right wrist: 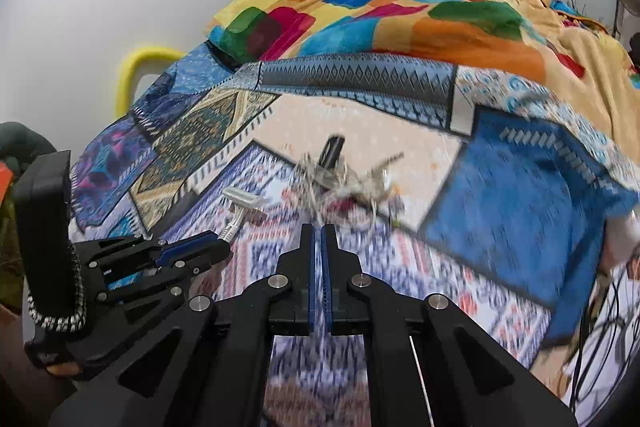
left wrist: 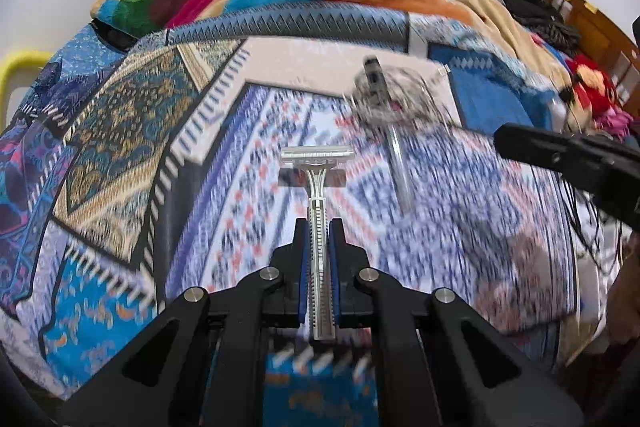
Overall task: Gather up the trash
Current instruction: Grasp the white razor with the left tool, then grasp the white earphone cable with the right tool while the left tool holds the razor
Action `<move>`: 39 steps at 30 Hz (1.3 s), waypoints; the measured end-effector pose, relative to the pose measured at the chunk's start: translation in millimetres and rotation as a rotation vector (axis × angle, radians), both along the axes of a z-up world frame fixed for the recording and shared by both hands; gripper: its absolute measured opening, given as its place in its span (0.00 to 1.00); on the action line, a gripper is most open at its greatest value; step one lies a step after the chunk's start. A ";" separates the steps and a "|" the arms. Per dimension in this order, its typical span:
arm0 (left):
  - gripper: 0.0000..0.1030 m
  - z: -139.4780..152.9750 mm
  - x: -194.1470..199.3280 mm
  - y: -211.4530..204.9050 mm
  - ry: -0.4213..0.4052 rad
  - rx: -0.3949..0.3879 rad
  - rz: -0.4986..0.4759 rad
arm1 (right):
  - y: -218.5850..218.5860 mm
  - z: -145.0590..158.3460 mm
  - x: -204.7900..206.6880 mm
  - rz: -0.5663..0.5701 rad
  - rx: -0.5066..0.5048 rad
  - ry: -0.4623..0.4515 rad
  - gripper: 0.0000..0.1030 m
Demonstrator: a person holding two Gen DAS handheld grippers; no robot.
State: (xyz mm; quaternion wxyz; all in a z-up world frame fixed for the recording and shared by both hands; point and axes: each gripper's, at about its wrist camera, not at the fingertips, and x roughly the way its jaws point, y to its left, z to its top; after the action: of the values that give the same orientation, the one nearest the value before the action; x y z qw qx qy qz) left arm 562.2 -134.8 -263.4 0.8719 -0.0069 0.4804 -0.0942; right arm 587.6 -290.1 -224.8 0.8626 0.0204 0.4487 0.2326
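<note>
"Holding the razor (left wrist: 317, 211) tight, the left hand-held gripper (left wrist: 319, 227) has its two pads pressed on the handle, with the blade end poking out in front. Is that the first bit of trash?"

"It looks like it. The razor is up off the bed (left wrist: 120, 131) now, gripped near the middle of its handle."

"What about the right hand-held gripper (right wrist: 319, 231)?"

"Its jaws are squeezed together with nothing seen between them. It points at the tangled clump of string and small junk (right wrist: 344, 179), which lies on the bed just past the razor."

"So what is left?"

"The clump is not picked up yet. A dark little thing sticks out of it, too blurry to name. No bin or bag shows in either view, so the razor probably still needs a place to go. Only one piece seems to be collected; most of the job looks still ahead."
</note>
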 end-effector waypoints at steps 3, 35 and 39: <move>0.08 -1.6 -13.0 -1.9 0.006 0.020 -0.014 | -3.9 0.4 -14.7 -0.001 -0.030 0.001 0.03; 0.08 -7.6 14.0 0.8 -0.094 0.017 -0.010 | 41.8 -8.3 56.3 0.075 -0.063 0.013 0.44; 0.08 -7.6 13.3 1.9 -0.093 0.013 -0.009 | 44.2 -31.4 76.4 0.013 -0.088 0.089 0.43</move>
State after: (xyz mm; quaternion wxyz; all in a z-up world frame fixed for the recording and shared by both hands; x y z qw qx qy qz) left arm 575.5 -132.9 -271.0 0.8930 0.0055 0.4399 -0.0950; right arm 664.0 -245.9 -256.1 0.8402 -0.0103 0.4967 0.2172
